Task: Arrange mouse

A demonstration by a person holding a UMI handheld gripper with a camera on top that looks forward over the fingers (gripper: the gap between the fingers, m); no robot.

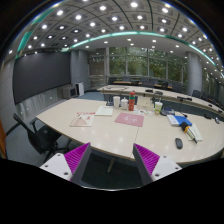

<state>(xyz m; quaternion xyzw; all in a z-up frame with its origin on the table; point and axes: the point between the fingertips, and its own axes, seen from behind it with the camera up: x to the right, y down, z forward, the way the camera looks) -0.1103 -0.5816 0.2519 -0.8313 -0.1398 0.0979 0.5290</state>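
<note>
A small dark mouse point(179, 143) lies on the long light table point(110, 132), near its right end, beyond and to the right of my fingers. My gripper point(112, 160) is open and empty, held well back from the table. Its two purple pads point(76, 158) stand wide apart, with the table's near edge and the dark floor between them.
On the table lie a pink sheet point(129, 119), white papers point(83, 119), bottles point(121, 102) and a blue and yellow heap point(182, 120). A black chair point(32, 138) stands at the left. More desks point(150, 92) and windows lie behind.
</note>
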